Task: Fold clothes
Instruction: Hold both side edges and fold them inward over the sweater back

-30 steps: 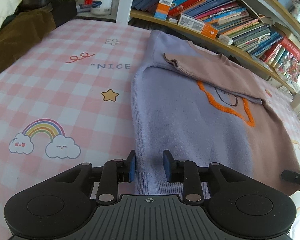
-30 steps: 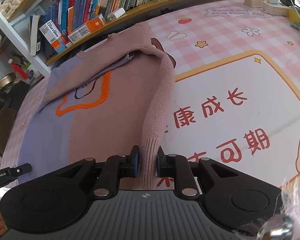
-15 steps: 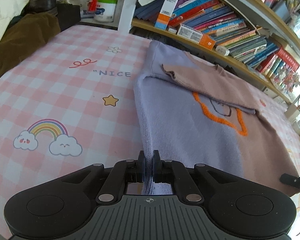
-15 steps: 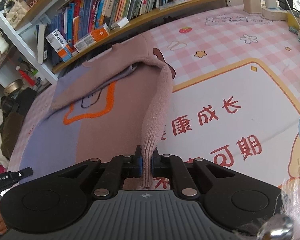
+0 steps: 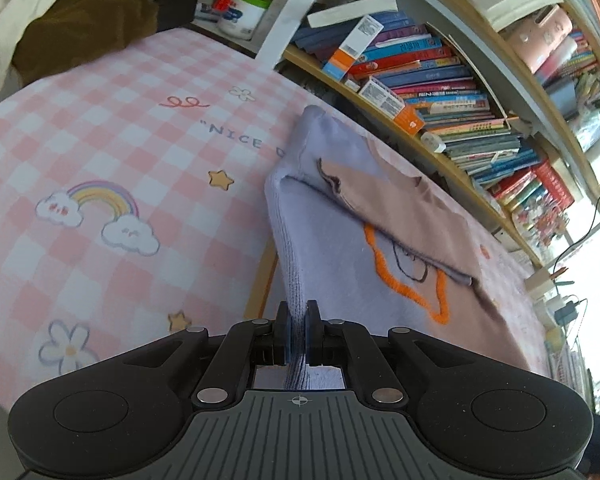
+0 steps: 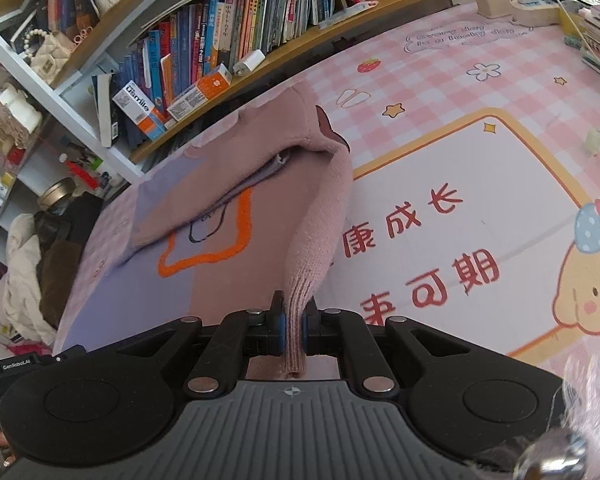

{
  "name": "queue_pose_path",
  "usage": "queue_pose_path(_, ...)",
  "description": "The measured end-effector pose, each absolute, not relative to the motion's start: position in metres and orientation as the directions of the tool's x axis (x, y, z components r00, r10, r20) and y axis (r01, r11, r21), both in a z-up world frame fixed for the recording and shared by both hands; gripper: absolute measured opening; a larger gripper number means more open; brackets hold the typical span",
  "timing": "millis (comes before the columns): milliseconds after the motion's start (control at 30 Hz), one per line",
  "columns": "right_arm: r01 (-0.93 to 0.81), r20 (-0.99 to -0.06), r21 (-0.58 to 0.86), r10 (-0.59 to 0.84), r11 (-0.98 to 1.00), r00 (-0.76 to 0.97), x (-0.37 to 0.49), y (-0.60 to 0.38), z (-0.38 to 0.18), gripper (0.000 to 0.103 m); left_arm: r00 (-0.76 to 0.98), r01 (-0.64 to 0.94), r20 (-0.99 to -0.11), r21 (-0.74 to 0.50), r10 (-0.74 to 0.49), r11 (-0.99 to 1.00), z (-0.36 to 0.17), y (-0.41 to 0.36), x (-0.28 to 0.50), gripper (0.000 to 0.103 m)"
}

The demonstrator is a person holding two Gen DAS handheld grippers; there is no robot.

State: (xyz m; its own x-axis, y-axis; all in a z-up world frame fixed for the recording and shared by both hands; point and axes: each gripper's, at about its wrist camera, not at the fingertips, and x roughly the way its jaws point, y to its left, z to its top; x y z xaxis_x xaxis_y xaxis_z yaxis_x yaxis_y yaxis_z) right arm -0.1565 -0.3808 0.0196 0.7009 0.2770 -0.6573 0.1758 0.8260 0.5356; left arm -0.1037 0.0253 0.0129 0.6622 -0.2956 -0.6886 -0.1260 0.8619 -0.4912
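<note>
- Sweater point(image 5: 380, 248), lilac on one half and dusty pink on the other with an orange star outline, lies on the desk point(image 5: 100, 152), which has a pink checked cover.
- Left claw point(image 5: 297, 332): pressed together, pinching the lilac hem edge of the sweater; that edge is raised off the desk cover in a ridge running away from the claw.
- Right claw point(image 6: 293, 332): pressed together, pinching the pink ribbed hem of the sweater point(image 6: 220, 216); the fabric rises as a narrow fold from the claw up to the garment's far end.
- One sleeve is folded across the sweater's chest, above the star.
- Bookshelf point(image 6: 220, 52) stands just beyond the sweater's far end, packed with books.
- Brown and white clothing point(image 5: 60, 20) is piled at the desk corner, well apart from the sweater.
- The white panel point(image 6: 480, 208) with red characters lies right beside the sweater's pink side.
</note>
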Motion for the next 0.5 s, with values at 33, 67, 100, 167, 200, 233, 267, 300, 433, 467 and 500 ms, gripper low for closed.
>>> queue_pose_path(33,0.172,-0.657,0.539,0.283,0.825,0.699,-0.160,-0.382,0.020,0.007,0.662,-0.130,-0.689,-0.494,-0.295,0.860,0.013,0.025,-0.108,0.005)
queue_pose_path(67,0.170,-0.658,0.542,0.290,0.823,0.695,-0.165,-0.383,0.020,0.007,0.662,-0.135,-0.689,-0.496,-0.295,0.858,0.014,0.024,-0.112,0.005)
queue_pose_path(100,0.168,-0.658,0.546,0.296,0.821,0.692,-0.170,-0.384,0.020,0.007,0.661,-0.139,-0.690,-0.498,-0.294,0.856,0.014,0.023,-0.117,0.005)
queue_pose_path(167,0.165,-0.661,0.552,0.308,0.817,0.684,-0.179,-0.386,0.019,0.007,0.659,-0.146,-0.693,-0.500,-0.293,0.854,0.014,0.023,-0.126,0.005)
queue_pose_path(200,0.165,-0.663,0.555,0.313,0.816,0.680,-0.183,-0.388,0.019,0.007,0.658,-0.149,-0.694,-0.500,-0.292,0.853,0.014,0.023,-0.131,0.005)
queue_pose_path(233,0.164,-0.665,0.557,0.319,0.814,0.675,-0.188,-0.389,0.018,0.007,0.657,-0.153,-0.696,-0.500,-0.290,0.852,0.014,0.023,-0.136,0.005)
queue_pose_path(267,0.163,-0.669,0.558,0.324,0.814,0.669,-0.193,-0.390,0.017,0.007,0.656,-0.157,-0.698,-0.501,-0.289,0.851,0.014,0.023,-0.141,0.005)
queue_pose_path(300,0.162,-0.673,0.559,0.330,0.813,0.662,-0.198,-0.390,0.016,0.007,0.654,-0.162,-0.699,-0.500,-0.287,0.851,0.013,0.023,-0.146,0.005)
queue_pose_path(433,0.159,-0.693,0.565,0.361,0.810,0.624,-0.219,-0.392,0.012,0.006,0.639,-0.182,-0.716,-0.495,-0.280,0.850,0.010,0.025,-0.168,0.005)
queue_pose_path(467,0.159,-0.698,0.567,0.369,0.808,0.614,-0.225,-0.393,0.010,0.006,0.632,-0.184,-0.721,-0.494,-0.282,0.850,0.009,0.026,-0.173,0.005)
queue_pose_path(500,0.160,-0.703,0.569,0.376,0.806,0.604,-0.230,-0.394,0.009,0.006,0.625,-0.187,-0.727,-0.492,-0.284,0.850,0.008,0.027,-0.178,0.005)
